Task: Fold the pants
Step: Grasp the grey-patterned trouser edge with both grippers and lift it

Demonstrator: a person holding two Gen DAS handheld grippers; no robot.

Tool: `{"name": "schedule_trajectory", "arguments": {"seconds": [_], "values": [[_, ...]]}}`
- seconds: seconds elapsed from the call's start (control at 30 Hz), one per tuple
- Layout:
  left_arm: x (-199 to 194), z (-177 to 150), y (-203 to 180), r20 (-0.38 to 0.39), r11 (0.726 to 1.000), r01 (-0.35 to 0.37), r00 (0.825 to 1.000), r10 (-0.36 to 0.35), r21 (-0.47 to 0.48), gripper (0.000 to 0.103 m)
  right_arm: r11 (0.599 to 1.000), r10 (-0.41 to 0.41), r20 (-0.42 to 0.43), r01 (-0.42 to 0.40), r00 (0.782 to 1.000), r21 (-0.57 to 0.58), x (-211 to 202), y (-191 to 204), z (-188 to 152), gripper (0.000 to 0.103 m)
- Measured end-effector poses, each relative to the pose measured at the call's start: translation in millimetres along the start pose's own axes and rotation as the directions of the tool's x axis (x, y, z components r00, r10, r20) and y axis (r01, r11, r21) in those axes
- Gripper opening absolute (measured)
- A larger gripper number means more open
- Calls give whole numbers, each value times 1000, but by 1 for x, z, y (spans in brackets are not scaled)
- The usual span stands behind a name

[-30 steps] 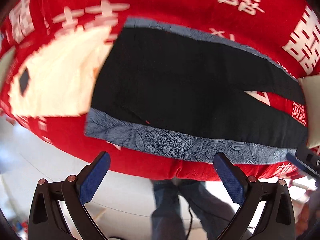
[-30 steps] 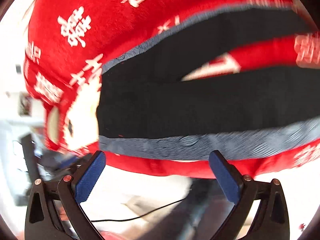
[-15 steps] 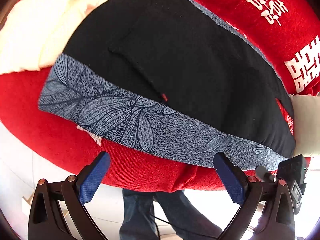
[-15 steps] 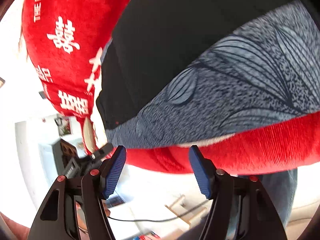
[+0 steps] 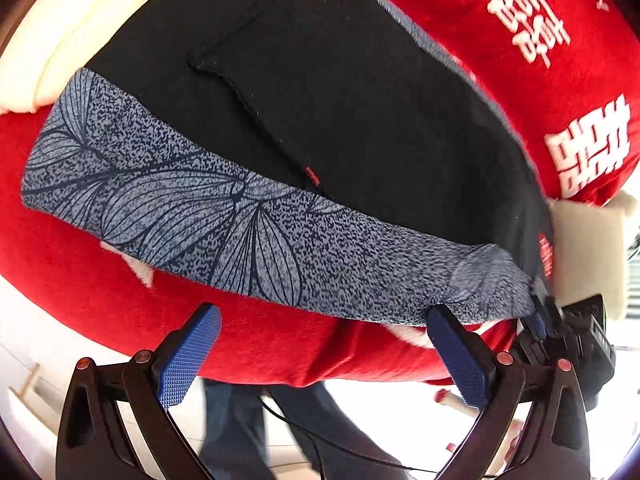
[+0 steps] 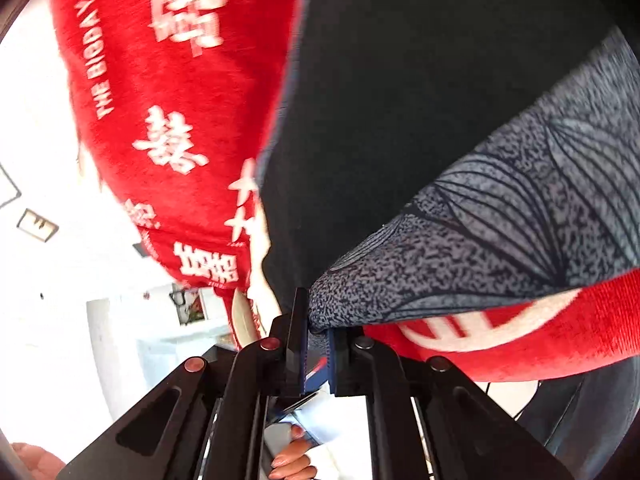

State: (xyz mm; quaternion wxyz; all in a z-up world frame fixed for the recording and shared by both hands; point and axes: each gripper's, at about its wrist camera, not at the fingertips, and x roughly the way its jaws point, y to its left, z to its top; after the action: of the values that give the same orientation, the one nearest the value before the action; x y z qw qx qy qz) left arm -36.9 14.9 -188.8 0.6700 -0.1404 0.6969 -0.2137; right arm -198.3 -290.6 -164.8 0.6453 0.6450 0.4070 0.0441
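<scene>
Pants of soft black knit (image 5: 360, 112), with a grey-blue side band printed in dark leaf veins (image 5: 248, 240), lie spread flat on a plush red blanket with white lettering (image 5: 540, 60), which drapes over the near edge of the surface beneath; laid out this way, the long banded edge runs along that near edge where both tools can reach it. A stitched pocket outline with a tiny red tab shows on the black panel, and the fabric looks thin and limp, so it should sag from any single pinch. The right gripper (image 6: 316, 354) has just been closing and now pinches one end of the banded edge between its blue ribbed pads, the cloth bunching into a small peak there; that hold looks meant to lift the edge for the first fold. In the left wrist view the same grip shows at the far right of the band (image 5: 538, 312). The left gripper (image 5: 320, 348) hangs wide, nothing between its pads, poised just short of the band, likely to take a second point so the edge rises evenly. A cream pillow (image 5: 72, 40) lies beyond the pants, and a person's legs in blue jeans (image 5: 240, 424) stand below the blanket's edge
</scene>
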Motion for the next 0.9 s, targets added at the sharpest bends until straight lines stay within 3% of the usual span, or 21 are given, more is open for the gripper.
{"name": "schedule_trajectory", "arguments": {"seconds": [0.2,0.27,0.33,0.47,0.63,0.9], "values": [[-4,25,10,93,984,91,993,-78,-151,103,1000,-2,-15,1,1000,-11,-4,23,3,8],[-7,32,15,132,975,100,988,-75,-197,96,1000,-17,-21,16,1000,-12,-1,26,3,8],[-9,44,22,137,972,97,988,-69,-213,55,1000,-24,-27,24,999,-8,-1,24,4,8],[-16,54,27,142,978,60,989,-32,-199,19,997,-74,-45,74,996,2,1,22,7,8],[-44,78,-4,163,992,17,987,3,-121,19,987,-115,-58,107,992,-120,-4,61,36,8],[-57,174,-60,214,999,-16,976,25,-46,19,936,-208,-124,161,970,-314,35,135,150,8]]}}
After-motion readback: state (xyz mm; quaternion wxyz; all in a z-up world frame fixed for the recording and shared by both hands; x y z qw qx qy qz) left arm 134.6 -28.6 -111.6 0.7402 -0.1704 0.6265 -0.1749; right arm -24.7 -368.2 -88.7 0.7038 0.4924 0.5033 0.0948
